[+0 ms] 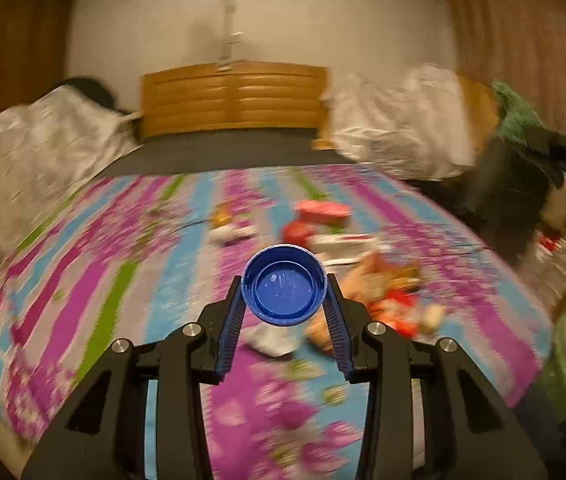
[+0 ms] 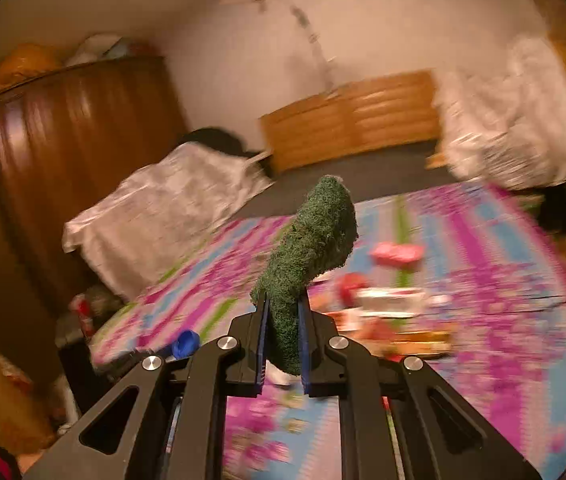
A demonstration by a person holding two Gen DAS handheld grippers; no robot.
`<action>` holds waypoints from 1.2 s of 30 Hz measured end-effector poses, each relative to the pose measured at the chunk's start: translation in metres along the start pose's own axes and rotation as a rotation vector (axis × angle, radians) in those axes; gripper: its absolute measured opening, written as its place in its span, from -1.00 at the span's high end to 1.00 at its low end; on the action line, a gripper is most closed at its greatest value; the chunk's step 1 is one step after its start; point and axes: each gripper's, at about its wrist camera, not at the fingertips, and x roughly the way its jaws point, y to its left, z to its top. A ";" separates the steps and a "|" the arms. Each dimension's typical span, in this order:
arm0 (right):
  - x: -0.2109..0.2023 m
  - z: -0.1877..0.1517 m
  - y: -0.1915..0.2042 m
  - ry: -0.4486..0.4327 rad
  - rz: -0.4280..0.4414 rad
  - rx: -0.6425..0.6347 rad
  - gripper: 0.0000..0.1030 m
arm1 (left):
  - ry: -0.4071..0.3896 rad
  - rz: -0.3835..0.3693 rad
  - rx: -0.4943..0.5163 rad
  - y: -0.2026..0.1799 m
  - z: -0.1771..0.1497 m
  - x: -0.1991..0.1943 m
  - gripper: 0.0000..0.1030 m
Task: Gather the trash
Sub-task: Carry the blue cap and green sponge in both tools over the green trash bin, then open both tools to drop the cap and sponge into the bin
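Above the near half of the striped bedspread (image 1: 131,264), left wrist view: the left gripper (image 1: 285,292) holds a blue bottle cap (image 1: 284,285) crosswise between its ribbed pads, jaws set narrow and pressing the cap's rim on both sides. The cap's open hollow faces the camera. It hangs clear of the cloth, not resting on it. Beyond and a little right of the jaws lies the loose litter (image 1: 379,280): red and orange wrappers, a pink packet (image 1: 323,210), a white crumpled scrap (image 1: 271,340) just under the tips. All blurred; single pieces hard to tell apart. A dark bag or bin (image 1: 515,208) stands off the bedspread's right edge, contents unclear.

Right wrist view: the right gripper (image 2: 282,312) is closed tight on a green scouring pad (image 2: 311,256), gripped at its lower end. The pad's long axis runs up and away from the jaws, leaning right, its free end well above the cloth. The same litter sits ahead and right of the tips, toward the bedspread's middle. The cap shows again as a blue spot (image 2: 185,344) low on the left, beside the bedspread's left edge.

Judgement: both hands are loaded, so the next move likely turns on reaching a container. If the dark one off the right edge is it, the right hand looks nearer.
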 end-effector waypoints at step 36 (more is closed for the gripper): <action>-0.415 -0.197 -0.330 0.126 -0.968 0.510 0.72 | 0.362 -1.089 0.757 -0.569 -0.047 0.046 0.27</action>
